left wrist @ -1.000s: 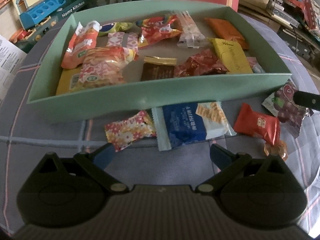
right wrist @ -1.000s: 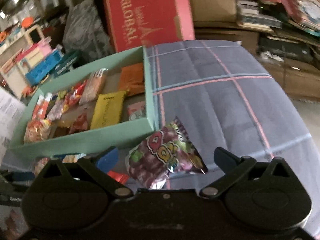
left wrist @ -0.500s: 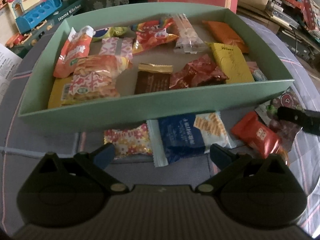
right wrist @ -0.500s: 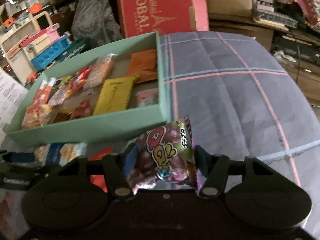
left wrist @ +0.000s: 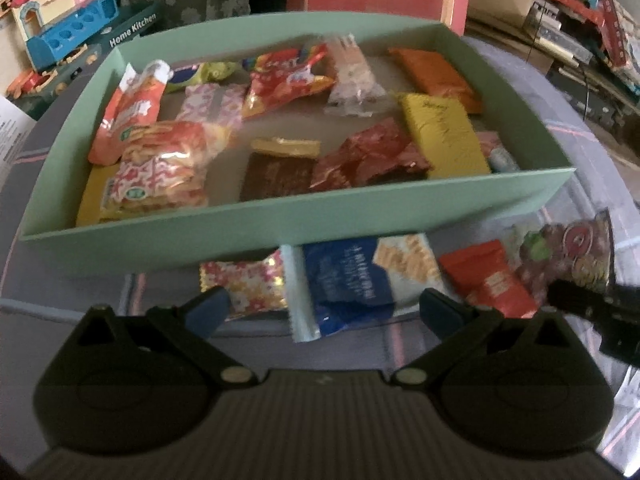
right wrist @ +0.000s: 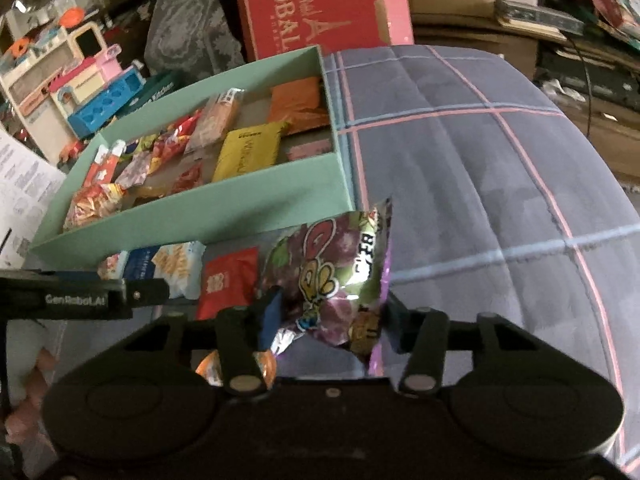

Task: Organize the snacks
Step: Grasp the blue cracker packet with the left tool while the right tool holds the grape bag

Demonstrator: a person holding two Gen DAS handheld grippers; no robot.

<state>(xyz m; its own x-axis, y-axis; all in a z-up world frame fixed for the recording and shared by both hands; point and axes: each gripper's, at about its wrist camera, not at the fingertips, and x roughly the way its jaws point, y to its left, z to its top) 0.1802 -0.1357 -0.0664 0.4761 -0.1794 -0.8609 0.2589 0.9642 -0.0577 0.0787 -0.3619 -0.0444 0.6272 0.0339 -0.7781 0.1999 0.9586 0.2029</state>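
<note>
A green box (left wrist: 320, 224) (right wrist: 224, 208) holds several snack packets. On the cloth in front of it lie a blue-and-white packet (left wrist: 352, 284) (right wrist: 164, 260), a floral candy (left wrist: 248, 286) and a red packet (left wrist: 490, 280) (right wrist: 228, 280). My left gripper (left wrist: 324, 310) is open, with the blue packet between its fingertips. My right gripper (right wrist: 328, 316) is shut on a purple grape snack bag (right wrist: 332, 268) (left wrist: 568, 252) and holds it lifted just off the box's near right corner.
A red "GLOBAL" carton (right wrist: 320, 0) stands behind the box. Toy sets (left wrist: 64, 36) lie at the far left, books and clutter (left wrist: 580, 20) at the far right. A plaid cloth (right wrist: 480, 160) covers the rounded surface to the right.
My right gripper closed on the purple grape bag and lifted it off the cloth. My left gripper moved forward, closer to the blue packet and the box.
</note>
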